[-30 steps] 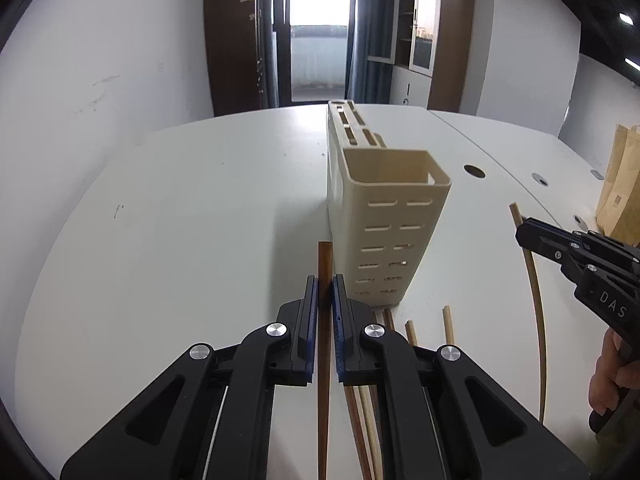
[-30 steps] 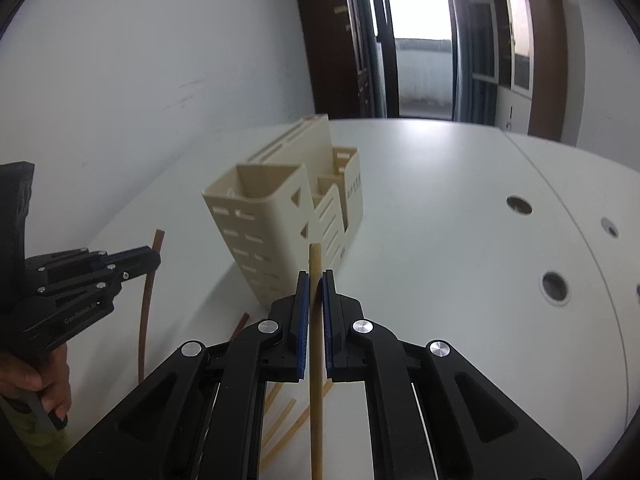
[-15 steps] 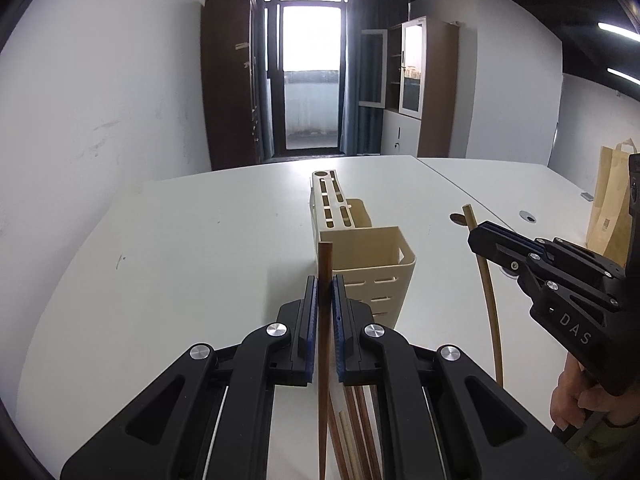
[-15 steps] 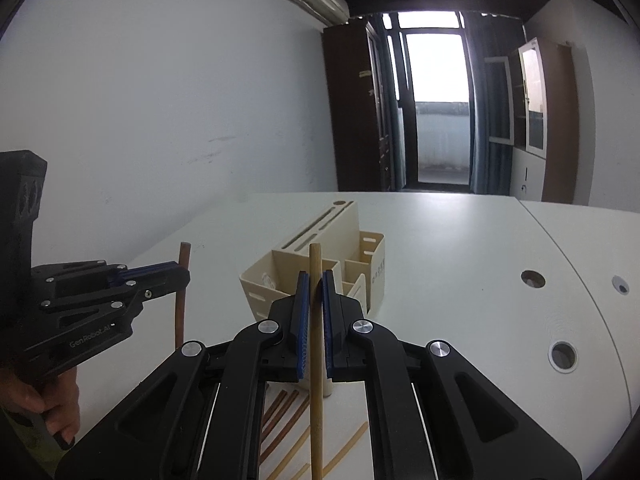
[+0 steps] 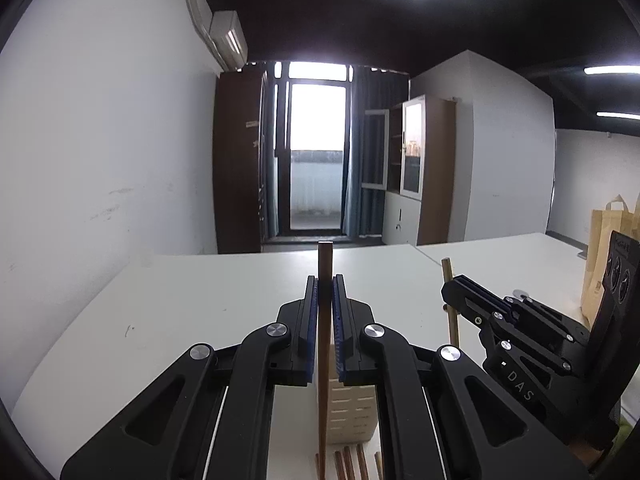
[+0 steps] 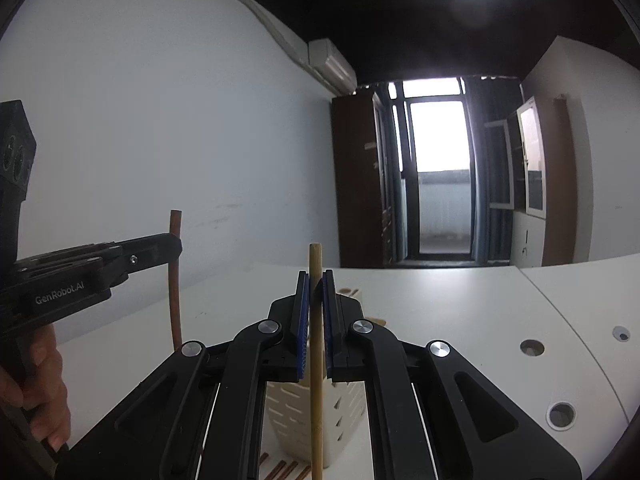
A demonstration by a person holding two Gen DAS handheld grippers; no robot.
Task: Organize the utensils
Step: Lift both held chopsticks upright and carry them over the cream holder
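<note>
**Chopsticks clamped upright in both tools above the holder**

Chopsticks are what I have in hand. My left tool (image 5: 325,280) is clenched on a dark brown chopstick (image 5: 323,360) that stands upright between the blue pads, its top end poking above the fingertips. My right tool (image 6: 315,276) is clenched the same way on a pale wooden chopstick (image 6: 316,380), also upright. Below and just beyond both tools I see the cream slotted utensil holder (image 5: 352,412) standing on the white table (image 5: 200,300). More loose chopsticks (image 5: 350,462) lie flat on the table at the holder's near side. In the right wrist view, a hand (image 6: 42,392) grips the left tool's handle at the left.
</note>
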